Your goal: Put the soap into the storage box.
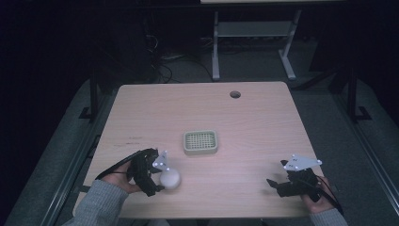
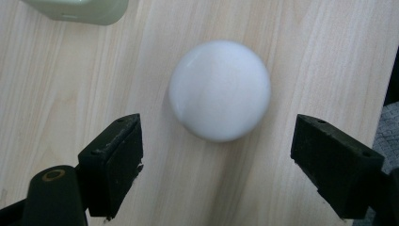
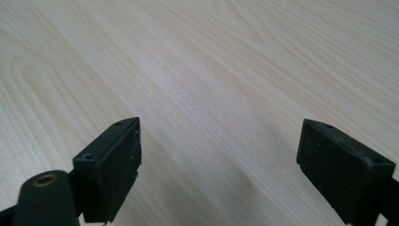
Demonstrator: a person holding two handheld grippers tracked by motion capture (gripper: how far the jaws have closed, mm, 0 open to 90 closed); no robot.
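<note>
The white ball [image 2: 219,90] sits on the table [image 1: 263,122], in the lower left of the high view. The left gripper [image 2: 216,155] is wide open around it and holds nothing yet. The grab has not happened. The little green basket [image 1: 200,142] waits in the middle. The right gripper [image 3: 219,165] is open and empty too.

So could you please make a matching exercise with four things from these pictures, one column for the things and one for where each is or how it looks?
Things:
1. white ball
2. pale green basket
3. left hand-held gripper
4. right hand-held gripper

Descriptions:
A. open over bare wood, near the table's right front corner
B. at the middle of the table
C. open, jaws wide on either side of the ball
D. round, on the table by the left hand

Pairs: 1-D, 2-B, 3-C, 4-A
</note>
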